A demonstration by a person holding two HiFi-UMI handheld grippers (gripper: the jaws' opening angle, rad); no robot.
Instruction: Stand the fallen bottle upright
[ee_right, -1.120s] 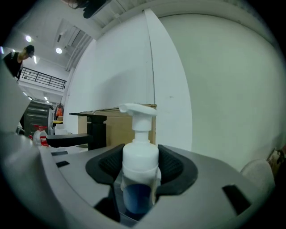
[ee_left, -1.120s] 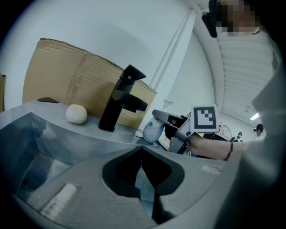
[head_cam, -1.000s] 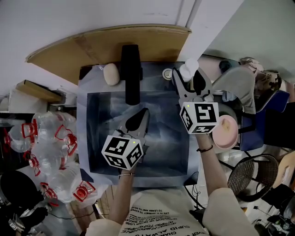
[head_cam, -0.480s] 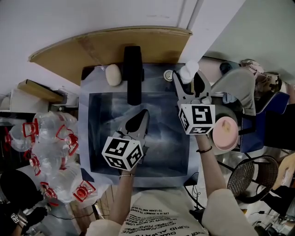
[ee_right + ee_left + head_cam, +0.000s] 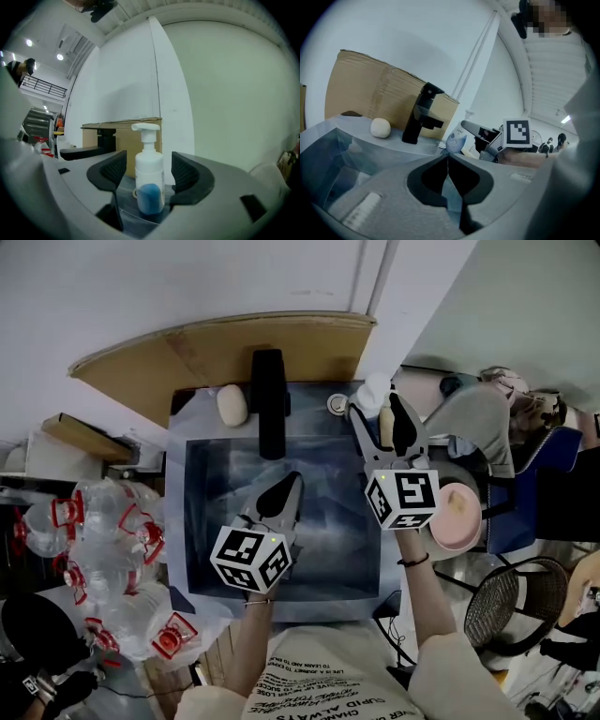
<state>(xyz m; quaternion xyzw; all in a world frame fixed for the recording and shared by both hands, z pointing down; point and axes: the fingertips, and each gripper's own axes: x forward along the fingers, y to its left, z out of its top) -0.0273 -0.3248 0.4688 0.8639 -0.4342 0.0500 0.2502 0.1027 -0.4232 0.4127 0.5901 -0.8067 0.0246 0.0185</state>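
Note:
A white pump bottle (image 5: pixel 150 174) with a blue label stands upright on the sink's back right corner (image 5: pixel 376 396). My right gripper (image 5: pixel 149 187) points level at it and its jaws are opening. The bottle stands between the pads (image 5: pixel 114 171) with a narrow gap on each side. In the head view the right gripper (image 5: pixel 378 414) straddles the bottle. The left gripper (image 5: pixel 292 481) is shut and empty, hovering over the sink basin (image 5: pixel 180 512). From the left gripper view, its jaws (image 5: pixel 448 157) meet, and the bottle (image 5: pixel 456 141) shows beyond them next to the right gripper's finger (image 5: pixel 474 128).
A black faucet (image 5: pixel 269 399) rises at the sink's back middle, with a pale round lump (image 5: pixel 232 405) to its left. Cardboard (image 5: pixel 234 343) leans on the wall behind. A pink bowl (image 5: pixel 456 512) sits at the right. Several clear bottles (image 5: pixel 103 559) are piled at the left.
The right gripper's jaws have spread apart around the bottle, which now stands by itself. The left gripper has stayed where it was.

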